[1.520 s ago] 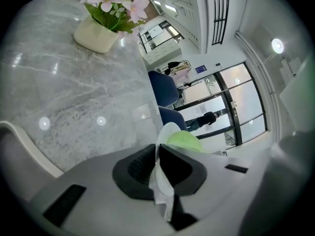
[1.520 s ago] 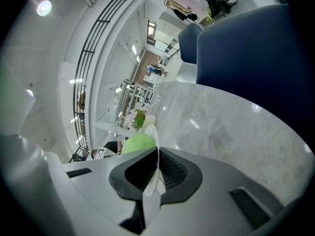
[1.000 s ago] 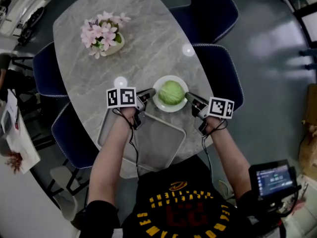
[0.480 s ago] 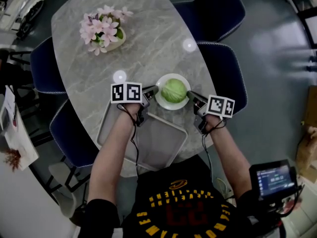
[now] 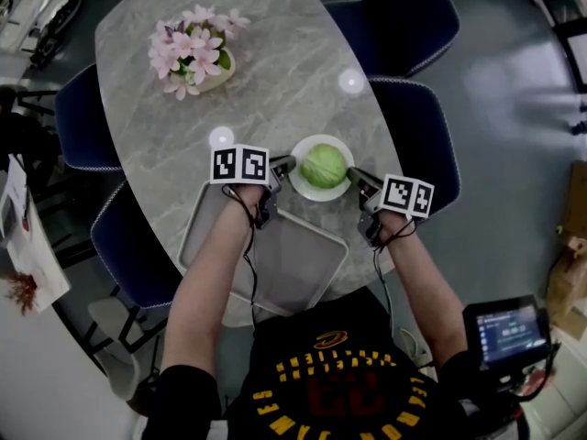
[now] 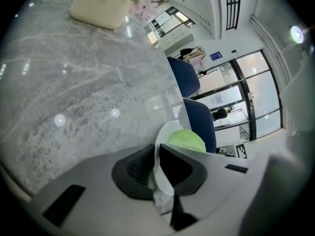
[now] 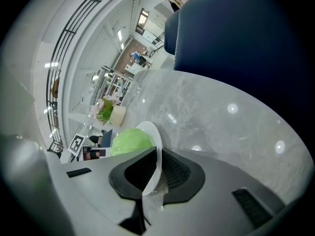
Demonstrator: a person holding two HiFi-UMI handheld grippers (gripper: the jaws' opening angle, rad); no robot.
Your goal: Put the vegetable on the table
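Cabbage (image 5: 323, 165) sits on a white plate (image 5: 316, 193), which is held over the table (image 5: 275, 71) just beyond the tray (image 5: 293, 264). Plate rim is pinched at opp. sides by left gripper (image 5: 285, 164) & right gripper (image 5: 352, 175), both clamped down on it. Prob. so the load is kept level & the veg isn't rolled off. Whether the plate is touching the marble yet can't be told.

My head camera looks steeply down from well above the counter (image 5: 275, 71), taking in both arms. Each tongs camera rides low and very close behind its own jaws: the left tongs (image 6: 158, 156) view looks rightward, the right tongs (image 7: 156, 166) view leftward, facing each other across the plate (image 5: 304, 187) and cabbage (image 5: 323, 165), which all three views share.
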